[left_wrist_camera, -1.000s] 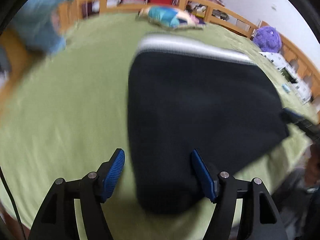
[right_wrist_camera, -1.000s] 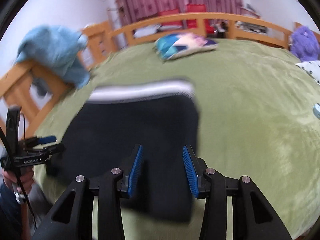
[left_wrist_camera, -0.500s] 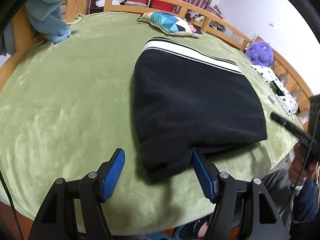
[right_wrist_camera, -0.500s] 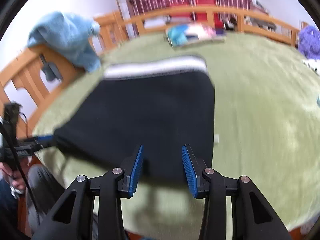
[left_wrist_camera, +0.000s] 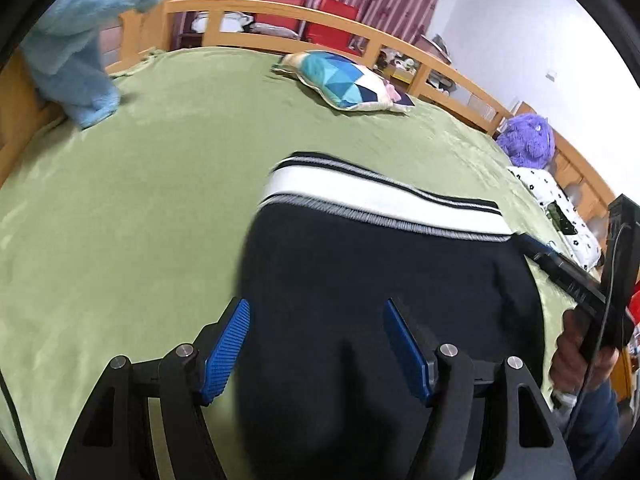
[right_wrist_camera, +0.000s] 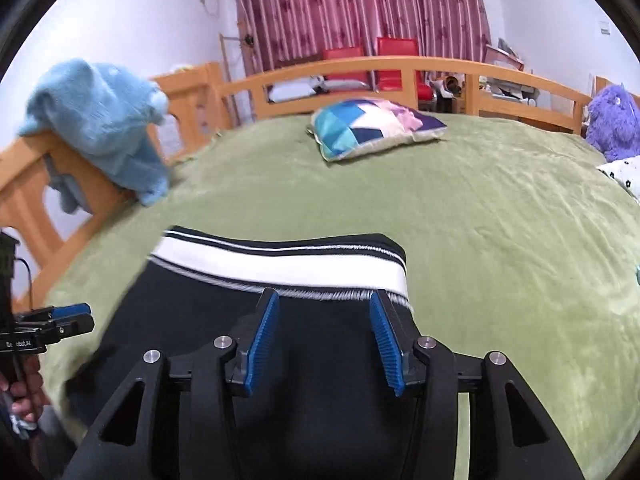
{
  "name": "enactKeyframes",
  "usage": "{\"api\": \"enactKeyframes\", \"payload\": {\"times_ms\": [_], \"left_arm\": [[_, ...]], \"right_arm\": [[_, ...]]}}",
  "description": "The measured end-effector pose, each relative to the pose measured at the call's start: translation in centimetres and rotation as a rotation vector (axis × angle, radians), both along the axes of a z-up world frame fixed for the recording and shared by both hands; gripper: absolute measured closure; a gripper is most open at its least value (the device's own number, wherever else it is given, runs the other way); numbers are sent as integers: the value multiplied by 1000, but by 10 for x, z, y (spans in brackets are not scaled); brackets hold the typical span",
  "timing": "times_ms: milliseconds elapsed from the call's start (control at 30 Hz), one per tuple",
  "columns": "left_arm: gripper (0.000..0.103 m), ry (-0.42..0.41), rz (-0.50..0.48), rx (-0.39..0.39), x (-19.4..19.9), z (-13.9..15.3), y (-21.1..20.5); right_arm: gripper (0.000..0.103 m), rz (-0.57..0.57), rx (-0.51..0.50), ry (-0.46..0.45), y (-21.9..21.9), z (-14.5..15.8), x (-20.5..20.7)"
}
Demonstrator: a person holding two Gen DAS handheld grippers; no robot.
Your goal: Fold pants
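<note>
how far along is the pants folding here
Done so far: the black pants lie on the green bedspread as a compact folded block, white-striped waistband at the far edge. In hand: nothing is gripped; the left hand-held gripper stands open over the fabric, and the right hand-held gripper is opening above it. Left: perhaps one more fold or smoothing; hard to judge.

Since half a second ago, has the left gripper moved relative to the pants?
Yes. The left gripper has advanced over the black pants toward the white waistband; the near fold edge, then just ahead of its jaws, is now out of sight.
</note>
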State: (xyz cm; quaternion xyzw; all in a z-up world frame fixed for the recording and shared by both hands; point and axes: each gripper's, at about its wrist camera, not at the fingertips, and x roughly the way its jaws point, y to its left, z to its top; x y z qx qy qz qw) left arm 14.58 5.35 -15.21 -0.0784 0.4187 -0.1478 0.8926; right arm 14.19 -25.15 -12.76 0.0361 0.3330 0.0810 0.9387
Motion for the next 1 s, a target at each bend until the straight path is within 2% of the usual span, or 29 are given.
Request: {"api": "enactKeyframes", "payload": {"times_ms": [133,200,267,400,500,533,633,700,833,900,1000], "left_arm": [[35,18,7,193,33,-16,-39],[35,28,8,219,38,-20,-43],[35,22,10,210,36,-20,-41],[35,49,33,210,26,-21,-32],[35,68,73,280,6,-26,-26],[35,80,76,276,1,-27,-23],[32,105,99,175,-33,-30,-3],[31,105,111,137,-54,-29,5],[32,127,88,134,-87,-23,3],[32,90,86,129,-104,-13,0],[32,17,79,128,-129,19,-12]], "right_arm": [[56,0,-69,51,3,-35,27],[56,-4,-25,70,-8,-43,32],[56,-14,38,86,-19,-44,35],[56,-42,-5,80,-14,-41,24],[54,-67,-7,95,-14,-40,5],[54,-79,3,106,-16,-39,-4],[53,-112,9,149,-21,-41,-36],[54,-130,0,148,-21,-42,-61],[52,-122,20,189,-23,-43,-108],[52,-123,22,191,-22,-39,-127],[52,-128,4,132,-17,-16,-158]]}}
